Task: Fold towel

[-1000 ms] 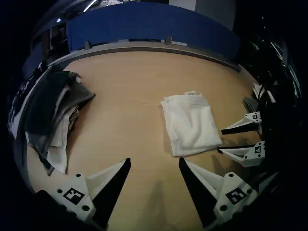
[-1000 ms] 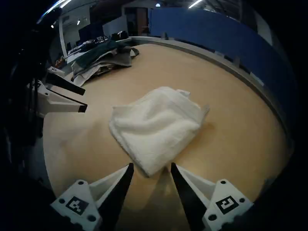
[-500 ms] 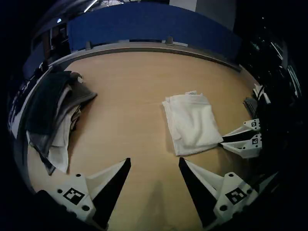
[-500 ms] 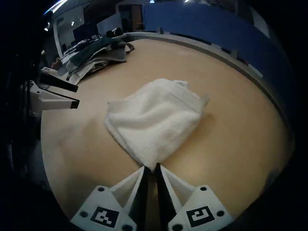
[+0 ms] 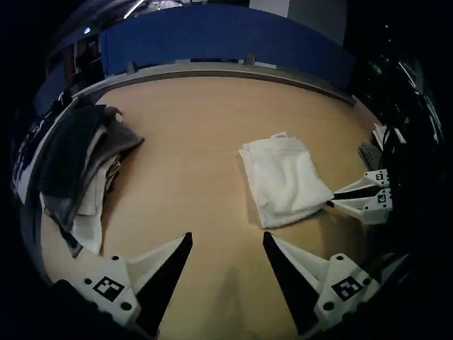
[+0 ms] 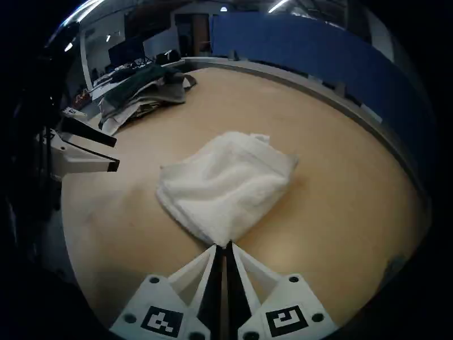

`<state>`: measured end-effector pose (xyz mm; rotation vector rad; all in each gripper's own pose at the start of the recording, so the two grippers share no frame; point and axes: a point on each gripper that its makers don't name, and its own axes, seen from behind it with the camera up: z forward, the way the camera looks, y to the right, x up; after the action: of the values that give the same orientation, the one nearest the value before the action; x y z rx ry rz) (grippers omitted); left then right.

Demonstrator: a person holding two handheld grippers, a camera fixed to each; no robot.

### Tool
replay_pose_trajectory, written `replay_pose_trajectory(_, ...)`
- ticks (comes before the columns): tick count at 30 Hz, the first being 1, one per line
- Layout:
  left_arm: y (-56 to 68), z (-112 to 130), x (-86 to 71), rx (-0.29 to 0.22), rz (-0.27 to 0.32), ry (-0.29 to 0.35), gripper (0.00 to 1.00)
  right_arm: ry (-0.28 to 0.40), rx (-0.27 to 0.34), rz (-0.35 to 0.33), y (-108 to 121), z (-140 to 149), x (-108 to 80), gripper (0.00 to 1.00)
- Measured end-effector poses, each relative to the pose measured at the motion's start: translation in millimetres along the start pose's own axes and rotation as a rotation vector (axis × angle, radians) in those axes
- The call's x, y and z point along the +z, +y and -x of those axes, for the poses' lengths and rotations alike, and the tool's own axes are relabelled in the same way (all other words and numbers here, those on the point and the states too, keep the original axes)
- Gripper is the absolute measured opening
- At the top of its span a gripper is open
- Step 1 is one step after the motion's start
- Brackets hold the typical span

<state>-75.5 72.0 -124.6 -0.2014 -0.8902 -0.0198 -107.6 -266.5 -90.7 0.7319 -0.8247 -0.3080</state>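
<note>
A folded white towel (image 5: 285, 179) (image 6: 225, 185) lies on the wooden table (image 5: 198, 124) (image 6: 340, 187). My right gripper (image 6: 225, 246) is shut on the towel's near corner, and that corner is raised a little off the wood. From the left gripper view the right gripper (image 5: 334, 201) shows at the towel's right edge, fingers together. My left gripper (image 5: 226, 238) stands open over bare table, short of the towel, with nothing between its fingers. In the right gripper view the left gripper (image 6: 113, 156) shows at the left, apart from the towel.
A pile of dark and pale towels (image 5: 79, 170) (image 6: 141, 93) lies at one end of the table. A blue partition (image 5: 226, 37) (image 6: 317, 51) runs along the far edge. Dark clutter (image 5: 379, 141) sits beyond the right gripper.
My right gripper closed on the towel's near corner and has drawn it back and up slightly. The left gripper has stayed still and open.
</note>
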Motion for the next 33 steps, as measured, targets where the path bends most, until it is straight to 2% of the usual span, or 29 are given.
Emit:
replay_pose_trajectory(10,-1.3,-5,-4.9,0.000,-0.003,0.014,0.93,0.126,-0.056,0.032,9,-48,-26.6,0.04)
replay_pose_trajectory(21,0.7,-8,-8.9,0.001,-0.005,0.029,0.93,0.251,-0.126,0.072,21,-97,-64.0,0.04)
replay_pose_trajectory(33,3.8,-16,-11.7,0.007,-0.003,0.042,0.93,0.330,-0.125,0.076,20,-131,-92.1,0.04)
